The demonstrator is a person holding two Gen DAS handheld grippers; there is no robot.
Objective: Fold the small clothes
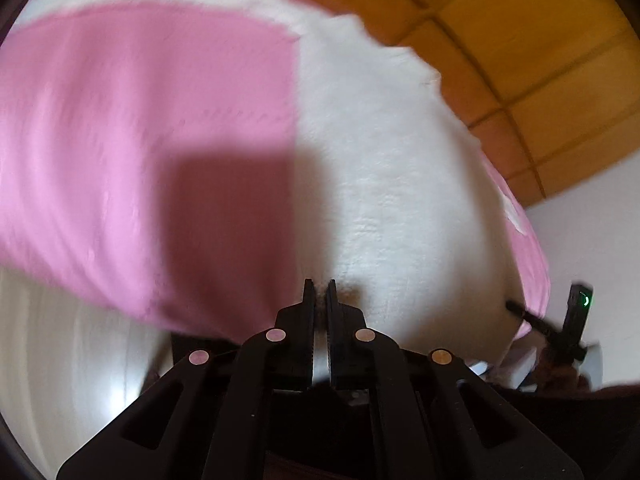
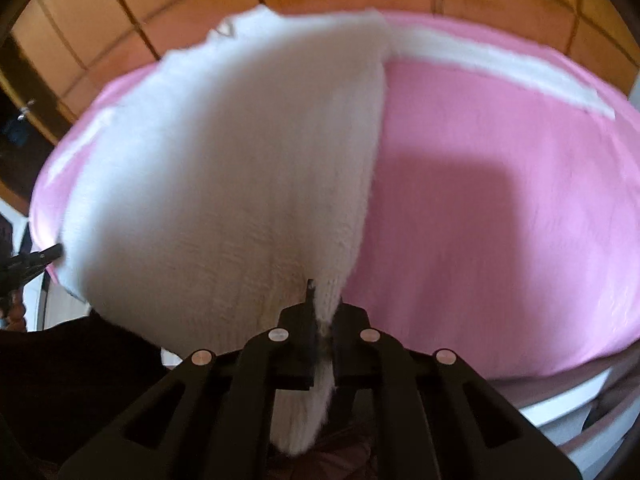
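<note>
Two grippers: both clamp the near edge of one white knitted garment (image 2: 224, 184), each from its own corner.
Surface: a pink cloth (image 2: 500, 216) with a white stripe (image 2: 500, 64) along its far side covers the work surface; the garment lies spread on its left part in the right wrist view.
Room: a floor of orange-brown tiles (image 2: 160, 12) runs beyond the far edge; a pale wall (image 1: 592, 236) shows at the right of the left wrist view.
Left gripper (image 1: 320, 292): jaws nearly closed, pinching white fabric between them.
Right gripper (image 2: 322, 300): jaws clenched on a fold of the knit, which hangs down through them toward the camera.
Garment look: soft, ribbed, cream-white, blurred in both views; its far edge is ragged in outline against the tiles, its right edge crosses the pink cloth in a straight line.
</note>
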